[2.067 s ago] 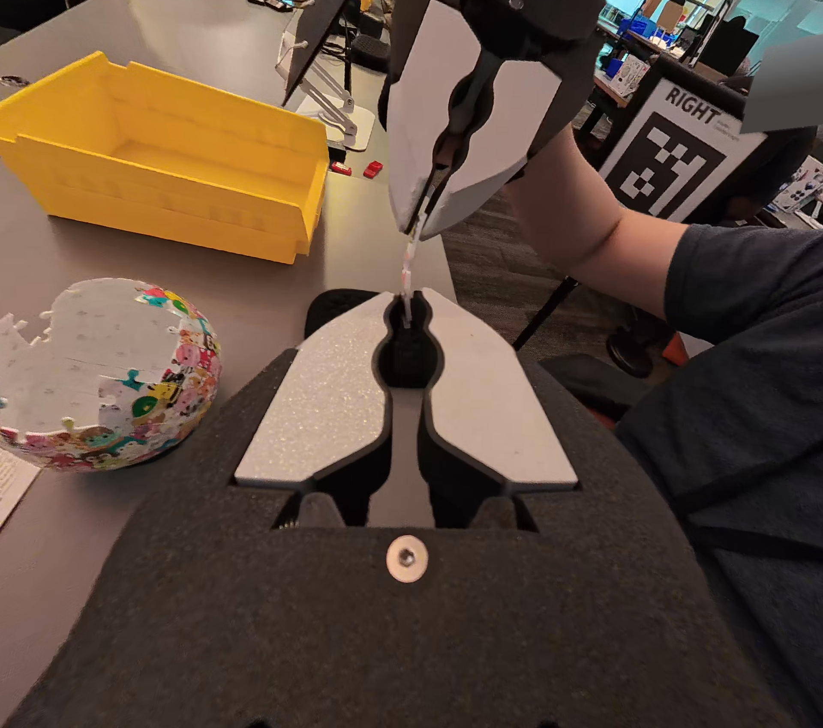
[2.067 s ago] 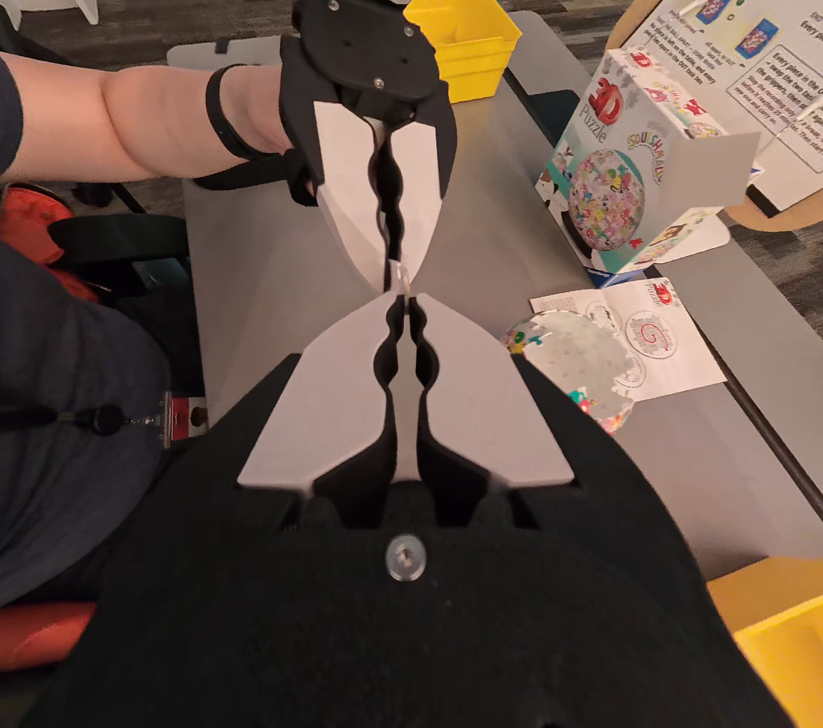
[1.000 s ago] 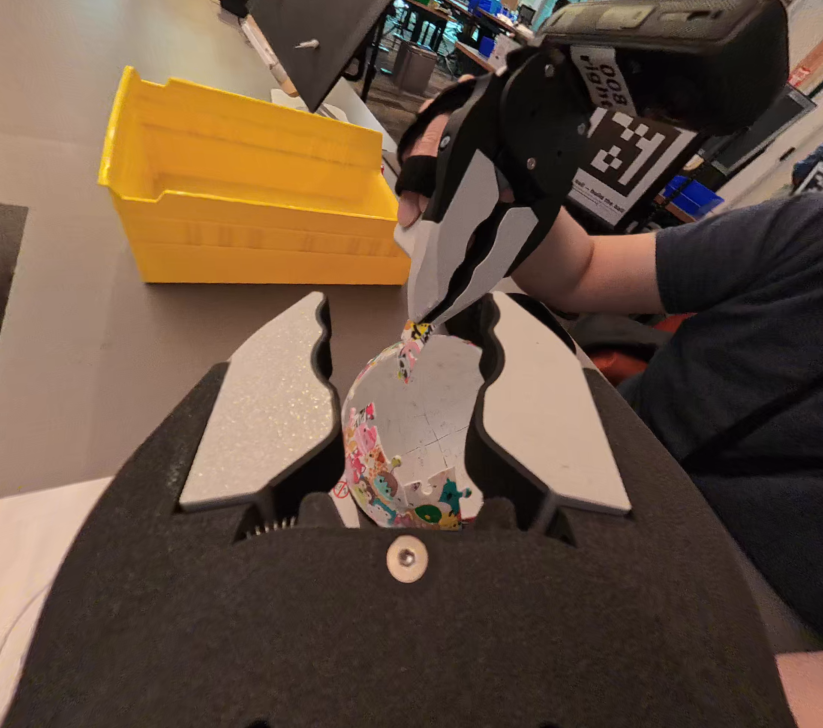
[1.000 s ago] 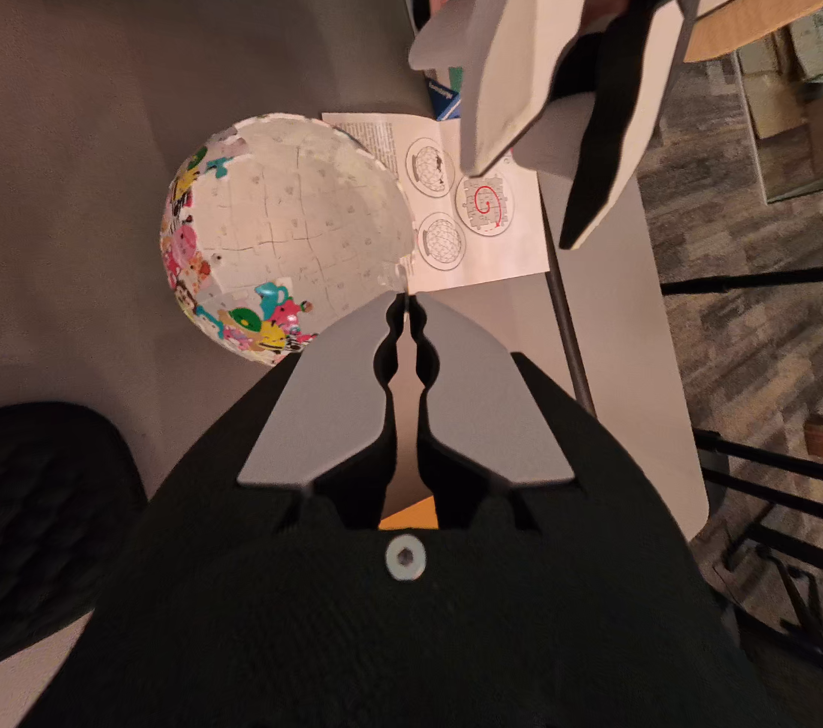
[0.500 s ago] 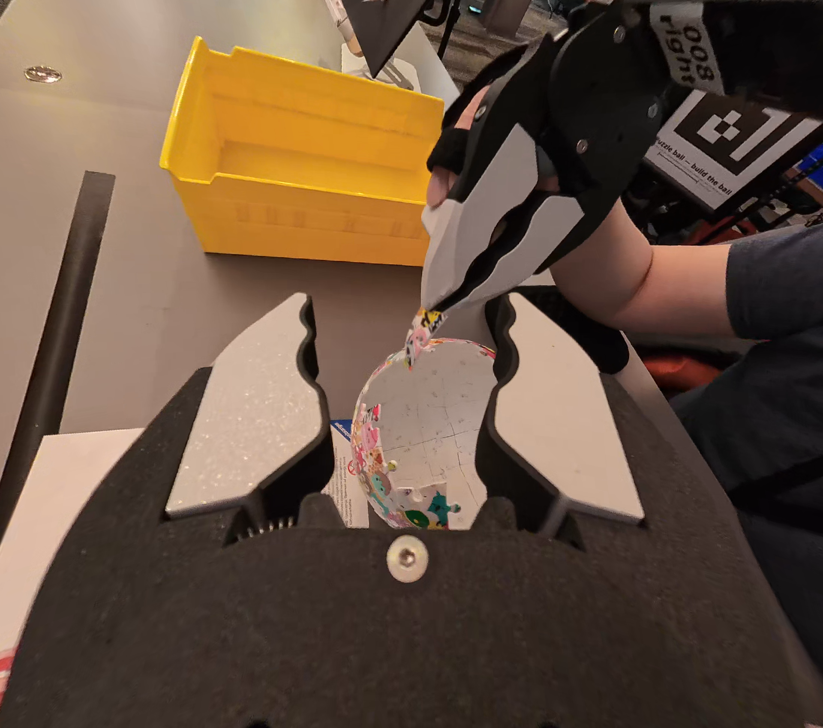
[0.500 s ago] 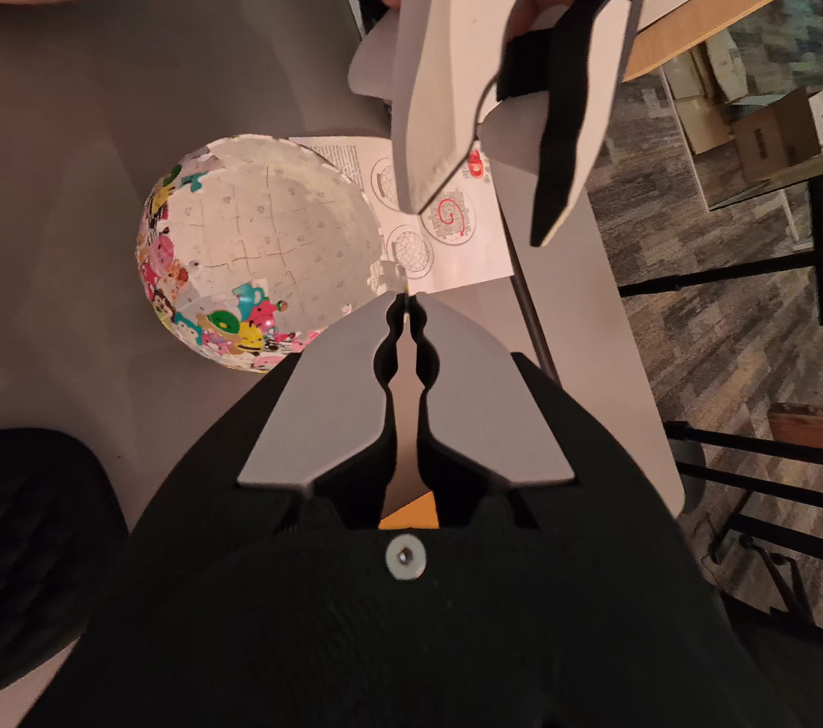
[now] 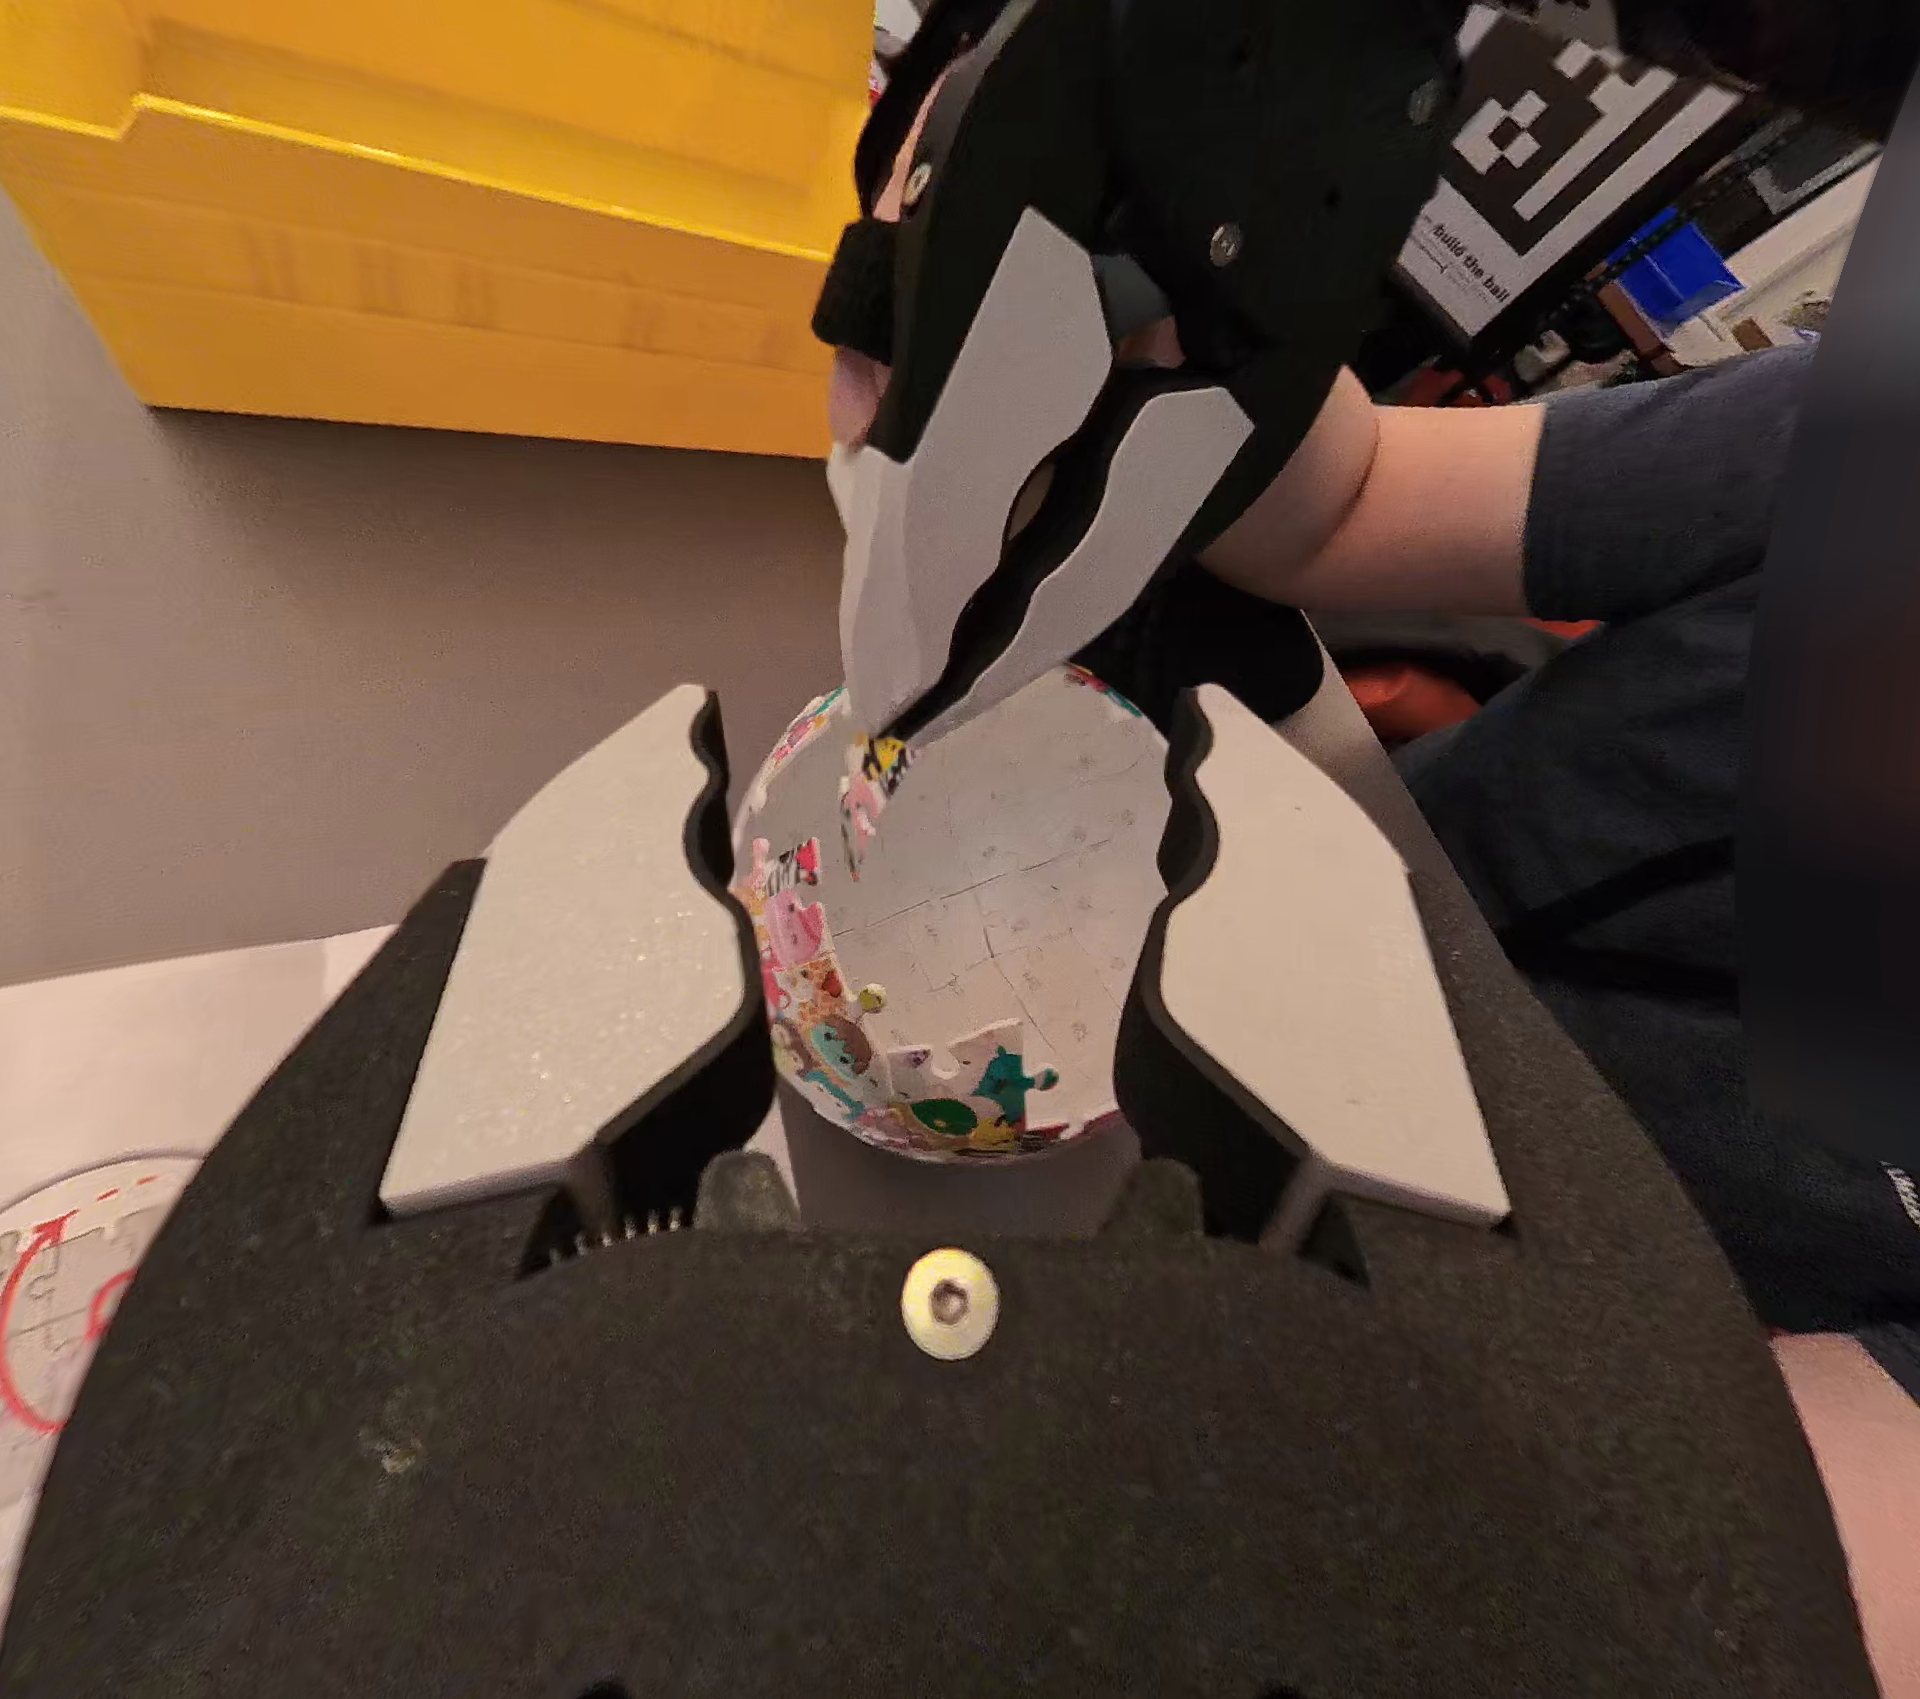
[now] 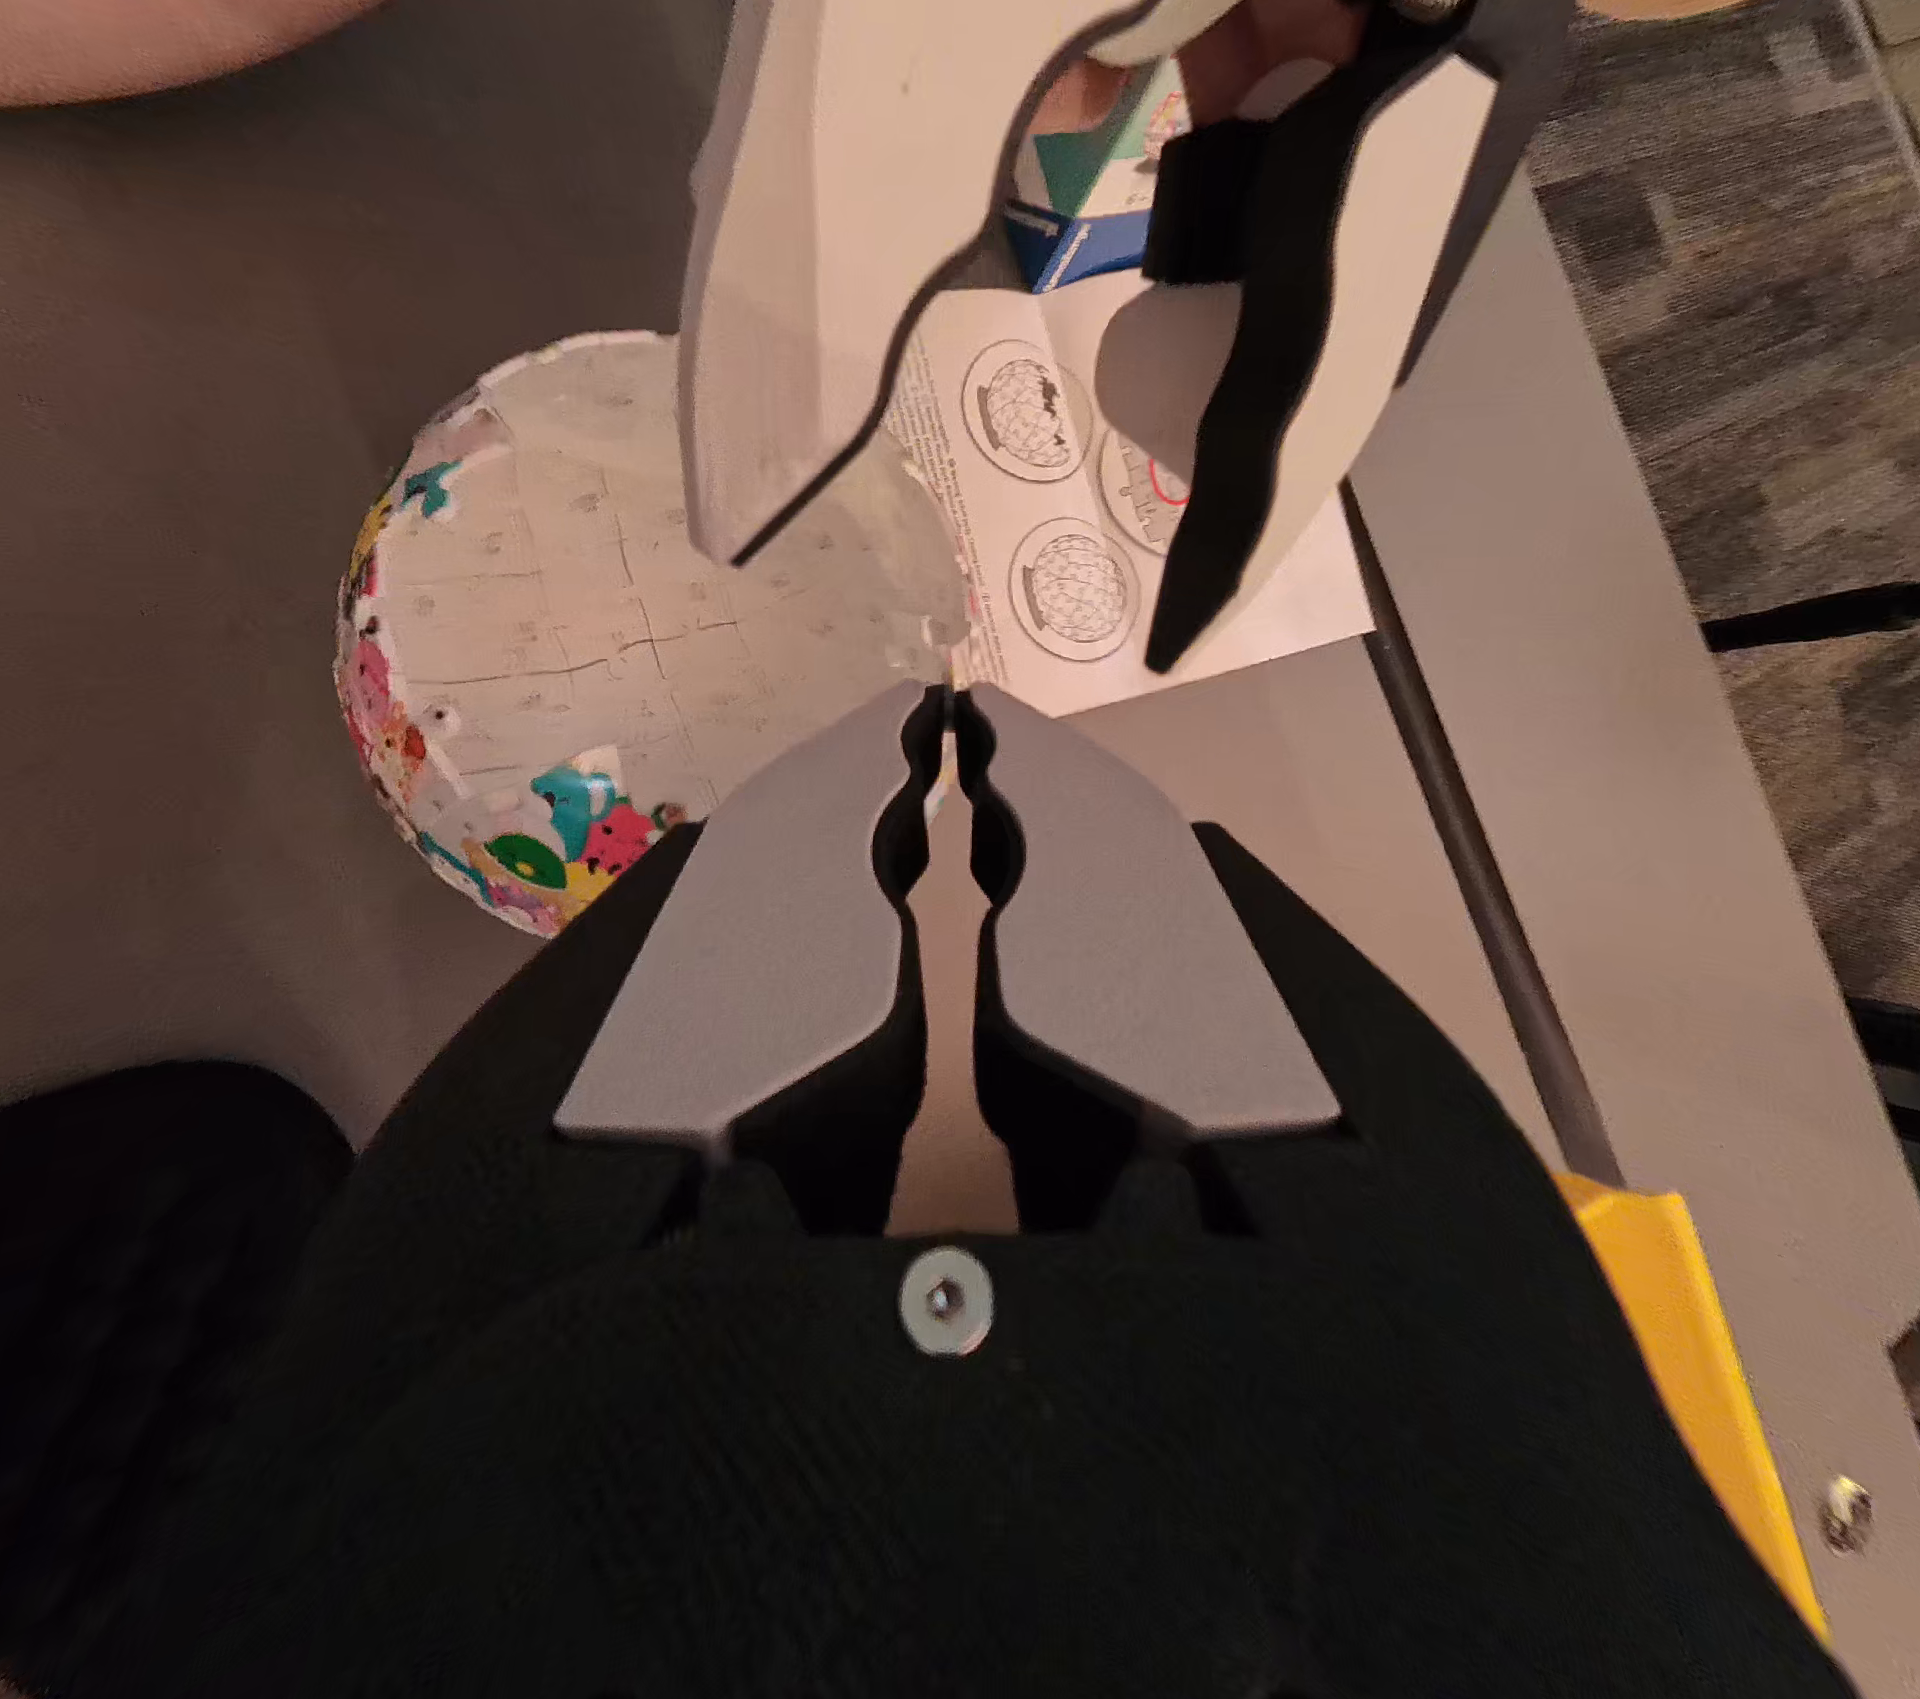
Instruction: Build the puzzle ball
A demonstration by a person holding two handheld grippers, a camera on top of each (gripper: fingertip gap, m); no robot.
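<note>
There, on the grey table [image 7: 312, 662], the half-built puzzle ball [image 7: 966, 922] lay with its white hollow tipped upward, colourful print outside. The right gripper [image 7: 894, 730] pinched a printed puzzle piece [image 7: 868, 792], long axis hanging down, at the rim. The left gripper [image 7: 940, 818] stood spread around the ball.

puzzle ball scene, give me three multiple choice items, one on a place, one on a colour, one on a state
1. Where is the loose puzzle piece?
A. in the bin
B. pinched at the right gripper's tips, over the puzzle ball's open rim
C. on the leaflet

2. What colour is the bin?
A. yellow
B. blue
C. green

3. How does the left gripper stand?
A. shut on the ball
B. shut on a piece
C. open, fingers either side of the ball

Key:
1 B, the piece hangs from the closed tips.
2 A, its walls are yellow.
3 C, a wide gap shows.
</note>
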